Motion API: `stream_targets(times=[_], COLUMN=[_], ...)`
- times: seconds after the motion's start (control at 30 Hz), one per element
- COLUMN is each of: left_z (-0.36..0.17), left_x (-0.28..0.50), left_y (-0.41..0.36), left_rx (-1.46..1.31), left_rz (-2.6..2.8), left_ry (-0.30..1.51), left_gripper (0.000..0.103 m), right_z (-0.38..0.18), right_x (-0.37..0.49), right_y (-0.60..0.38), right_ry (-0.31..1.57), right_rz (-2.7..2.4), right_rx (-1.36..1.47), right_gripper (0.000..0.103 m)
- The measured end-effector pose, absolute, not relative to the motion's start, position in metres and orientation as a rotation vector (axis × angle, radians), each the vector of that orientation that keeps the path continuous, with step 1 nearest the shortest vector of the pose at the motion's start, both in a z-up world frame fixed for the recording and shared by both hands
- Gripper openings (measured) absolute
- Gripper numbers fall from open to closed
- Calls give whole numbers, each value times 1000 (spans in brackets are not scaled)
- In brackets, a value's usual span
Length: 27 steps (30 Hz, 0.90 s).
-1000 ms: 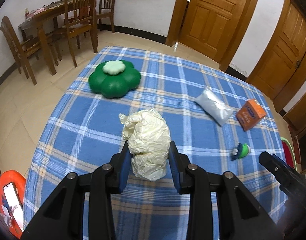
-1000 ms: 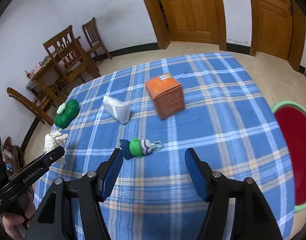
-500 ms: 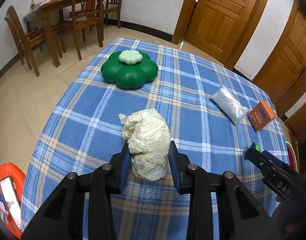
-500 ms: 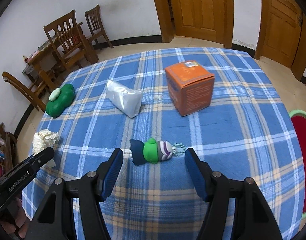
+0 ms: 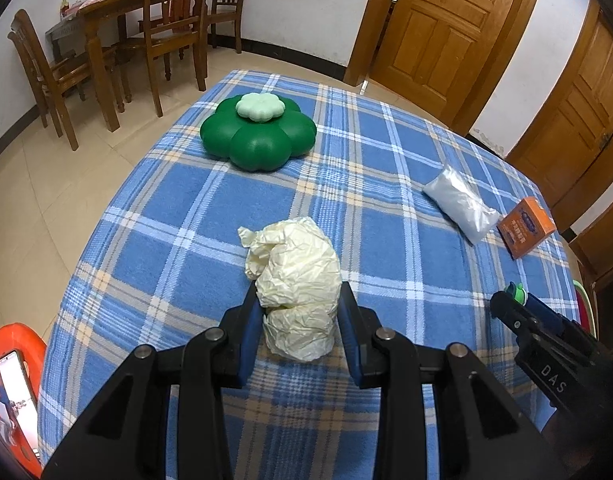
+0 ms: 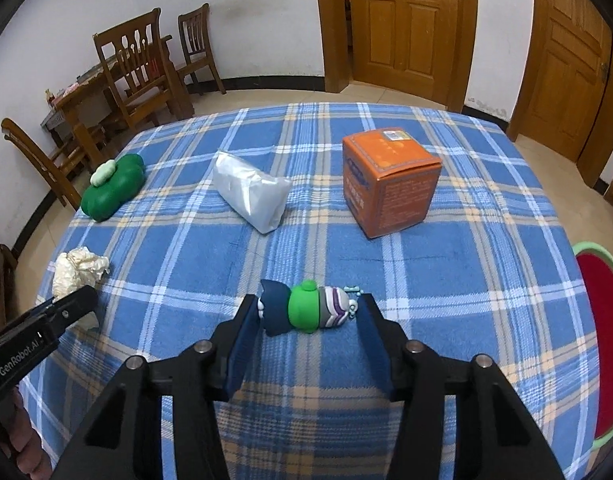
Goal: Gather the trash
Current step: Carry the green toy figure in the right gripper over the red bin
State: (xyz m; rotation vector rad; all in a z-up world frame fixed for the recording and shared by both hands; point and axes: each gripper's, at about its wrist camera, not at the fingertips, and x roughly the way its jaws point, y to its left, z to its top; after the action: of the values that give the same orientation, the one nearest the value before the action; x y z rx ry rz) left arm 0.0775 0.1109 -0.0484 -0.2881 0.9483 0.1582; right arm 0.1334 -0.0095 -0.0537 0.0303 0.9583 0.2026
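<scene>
- The left tongs [image 5: 300,332] are closed on the crumpled paper ball [image 5: 296,280], at the near-left part of the bench [image 5: 154,208].
- The right tongs [image 6: 306,330] have just been closing — the small green toy [image 6: 306,310] lies between the pads, which do not yet press it.

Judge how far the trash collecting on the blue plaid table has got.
Nothing looks binned yet. In hand: the left tool grips the crumpled cream paper ball; the right tool, jaws just closing, brackets the small green toy figure. Left: the silver foil packet and orange cardboard box lie untouched.
</scene>
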Motion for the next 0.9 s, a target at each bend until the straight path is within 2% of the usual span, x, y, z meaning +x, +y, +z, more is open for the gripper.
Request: stream_targets(times=[0.9], left_z=[-26], left_x=[71], left_y=[48], left_rx=[-209], left_rz=[33], left_ry=[937], left_gripper=[36], right_z=[-22], right_x=[84], right_y=[-106], right_ry=[898], right_rz=[103], right_rx=[183], right_gripper=[53])
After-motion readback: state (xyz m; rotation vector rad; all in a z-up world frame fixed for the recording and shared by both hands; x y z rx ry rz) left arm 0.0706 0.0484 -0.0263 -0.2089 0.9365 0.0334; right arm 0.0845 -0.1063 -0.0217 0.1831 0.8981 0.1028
